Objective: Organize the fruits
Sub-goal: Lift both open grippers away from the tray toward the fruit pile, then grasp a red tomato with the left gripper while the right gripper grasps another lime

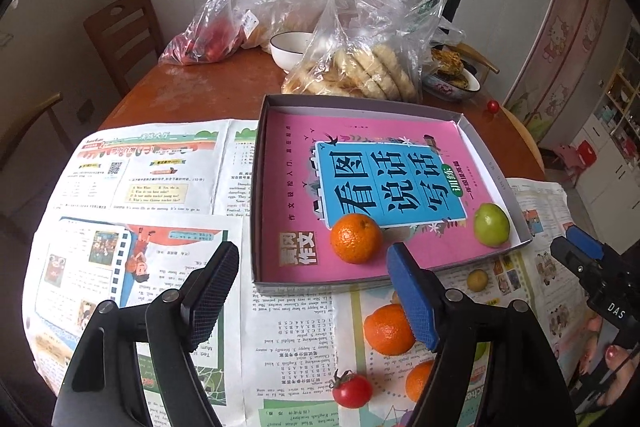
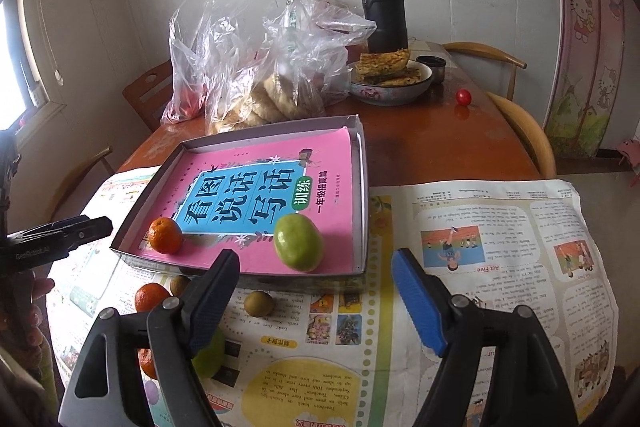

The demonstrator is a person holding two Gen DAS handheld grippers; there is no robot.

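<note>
A shallow box (image 1: pixel 262 187) (image 2: pixel 362 187) lined with a pink book holds a mandarin (image 1: pixel 355 238) (image 2: pixel 165 235) and a green fruit (image 1: pixel 491 224) (image 2: pixel 298 242). On the newspaper in front lie two mandarins (image 1: pixel 387 329) (image 1: pixel 418 381), a red tomato (image 1: pixel 352 389), a small brown fruit (image 1: pixel 477 279) (image 2: pixel 259 303) and another green fruit (image 2: pixel 210 357). My left gripper (image 1: pixel 316 291) is open and empty just before the box. My right gripper (image 2: pixel 316 295) is open and empty above the newspaper; it also shows in the left wrist view (image 1: pixel 576 247).
Behind the box stand plastic bags of flatbreads (image 1: pixel 360 67) (image 2: pixel 276 99) and red fruit (image 1: pixel 208 41), a white bowl (image 1: pixel 286 47), a dish of pancakes (image 2: pixel 390 77), a black flask (image 2: pixel 383 7) and a stray cherry tomato (image 2: pixel 464 96). Chairs ring the table.
</note>
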